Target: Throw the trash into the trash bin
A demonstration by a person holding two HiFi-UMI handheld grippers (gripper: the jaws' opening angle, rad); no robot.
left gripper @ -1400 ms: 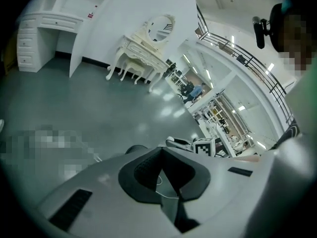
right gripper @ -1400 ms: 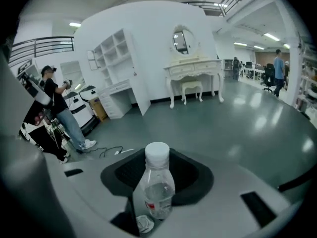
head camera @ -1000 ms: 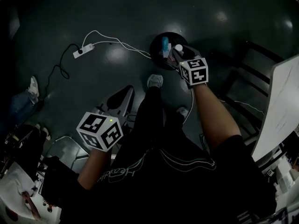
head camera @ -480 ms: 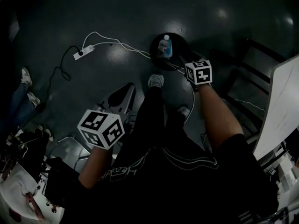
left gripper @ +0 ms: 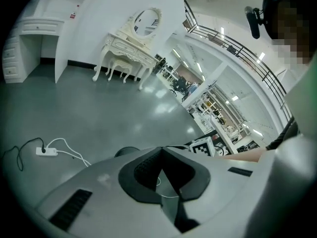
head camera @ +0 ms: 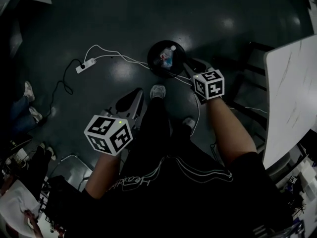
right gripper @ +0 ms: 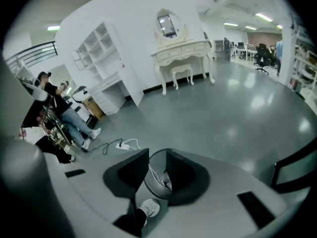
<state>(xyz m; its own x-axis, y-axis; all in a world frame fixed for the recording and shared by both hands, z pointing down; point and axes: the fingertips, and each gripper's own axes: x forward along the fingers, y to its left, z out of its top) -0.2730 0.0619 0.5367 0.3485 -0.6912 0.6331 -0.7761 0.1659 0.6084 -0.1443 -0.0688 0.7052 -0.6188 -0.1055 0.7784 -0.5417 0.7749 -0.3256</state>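
Clear plastic with a white cap, the bottle (head camera: 167, 58) lies inside the round black bin (head camera: 154, 67) on the dark floor (head camera: 114, 19), so the trash appears to be where the task wants it. Just beside the bin's rim, on the person's side, the right claw (right gripper: 157, 153) points steeply down with its jaws partly apart and nothing between them. They have just been closing, which fits a claw with no more to carry. Through its gap show only the bin's rim and the person's pale shoe (right gripper: 148, 208). The left claw (left gripper: 159, 150) is held well apart from the bin, low at the person's left side, with its jaws shut tip to tip and empty. It seems idle because one hand is enough for a single bottle. A white power strip (head camera: 82, 66) lies on the floor left of the bin, clear of both claws, and a white desk (head camera: 292, 93) stands off at the right.
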